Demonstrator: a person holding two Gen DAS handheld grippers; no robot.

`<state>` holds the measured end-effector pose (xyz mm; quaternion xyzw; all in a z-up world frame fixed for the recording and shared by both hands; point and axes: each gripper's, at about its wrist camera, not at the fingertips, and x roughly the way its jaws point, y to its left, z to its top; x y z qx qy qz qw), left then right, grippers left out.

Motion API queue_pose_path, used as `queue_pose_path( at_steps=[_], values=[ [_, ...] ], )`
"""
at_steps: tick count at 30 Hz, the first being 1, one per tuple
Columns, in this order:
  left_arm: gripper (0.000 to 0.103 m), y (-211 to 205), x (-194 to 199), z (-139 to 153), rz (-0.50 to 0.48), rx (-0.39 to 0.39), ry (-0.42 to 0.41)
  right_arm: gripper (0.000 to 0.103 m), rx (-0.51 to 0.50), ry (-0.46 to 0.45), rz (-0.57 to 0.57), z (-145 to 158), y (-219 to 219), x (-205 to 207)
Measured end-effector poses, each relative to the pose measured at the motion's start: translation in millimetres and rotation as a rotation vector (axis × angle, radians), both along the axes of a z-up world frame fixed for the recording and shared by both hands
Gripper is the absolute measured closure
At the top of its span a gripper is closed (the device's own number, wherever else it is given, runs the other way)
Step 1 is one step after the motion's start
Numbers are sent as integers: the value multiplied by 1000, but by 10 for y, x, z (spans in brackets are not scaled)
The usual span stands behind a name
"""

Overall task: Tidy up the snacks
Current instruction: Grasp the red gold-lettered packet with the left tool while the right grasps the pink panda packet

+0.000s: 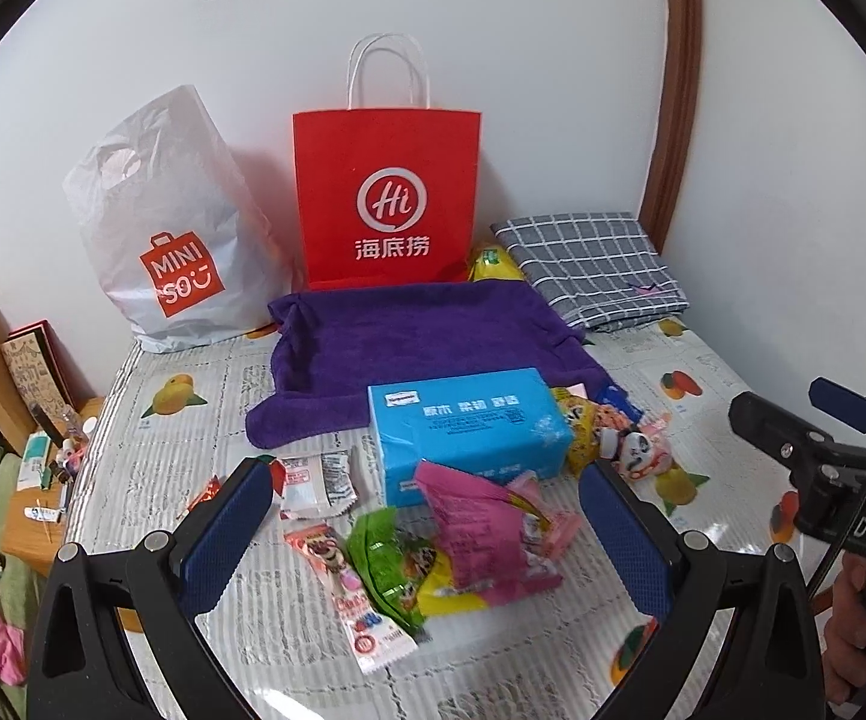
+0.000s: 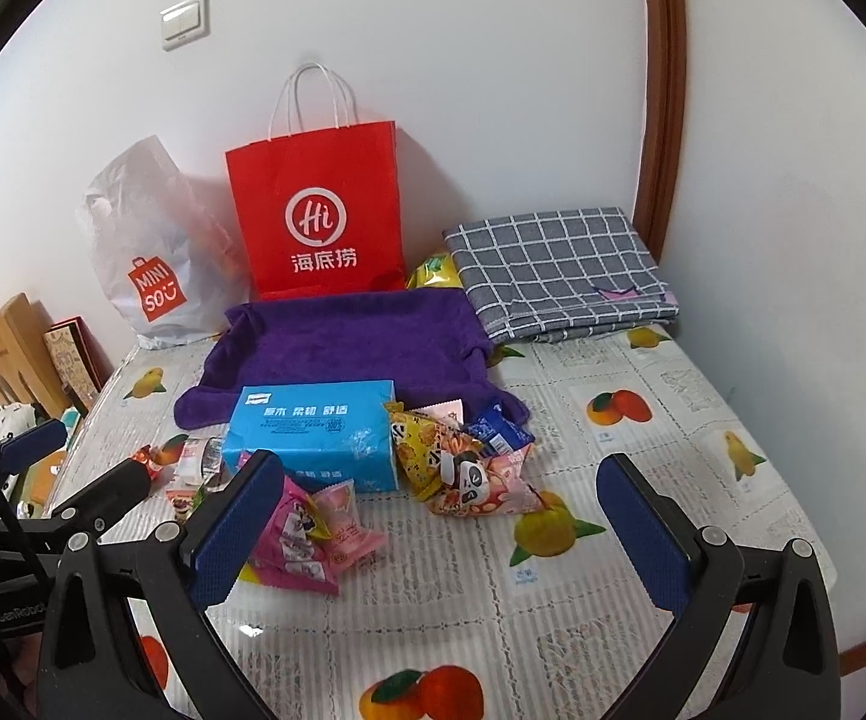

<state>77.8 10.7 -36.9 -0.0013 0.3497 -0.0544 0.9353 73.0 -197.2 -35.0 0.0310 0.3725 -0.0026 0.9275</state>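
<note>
Snack packets lie scattered on a fruit-print tablecloth around a blue tissue box (image 1: 469, 432) (image 2: 312, 432). A pink packet (image 1: 481, 534) (image 2: 300, 534) and a green packet (image 1: 396, 570) lie between the fingers of my open left gripper (image 1: 426, 516), which hovers over them holding nothing. A yellow packet (image 2: 420, 450) and a panda-print packet (image 2: 481, 486) lie right of the box. My right gripper (image 2: 439, 516) is open above the cloth, empty, with the pink packet by its left finger. A red paper bag (image 1: 387, 198) (image 2: 318, 216) stands at the back wall.
A purple towel (image 1: 420, 336) (image 2: 348, 342) is spread behind the box. A white Miniso plastic bag (image 1: 168, 240) (image 2: 156, 258) stands at the back left, and a folded grey checked cloth (image 1: 595, 264) (image 2: 559, 270) lies back right. A cluttered wooden shelf (image 1: 24, 420) borders the left table edge.
</note>
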Motion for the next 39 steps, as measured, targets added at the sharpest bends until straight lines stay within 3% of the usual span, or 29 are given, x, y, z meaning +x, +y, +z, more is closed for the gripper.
queue_pose_path(
  at_steps=[18,32,39],
  values=[
    [0,450,616,-464,77,-32,87,1,-61,63,-17,-561,-82,598],
    [1,698,895,-764,100,-25,173,3,47,187,20,-1129,-98,994],
    [1,751,969,-884,95,-39,190,4,-23,203,30,-1336,25,1082]
  ],
)
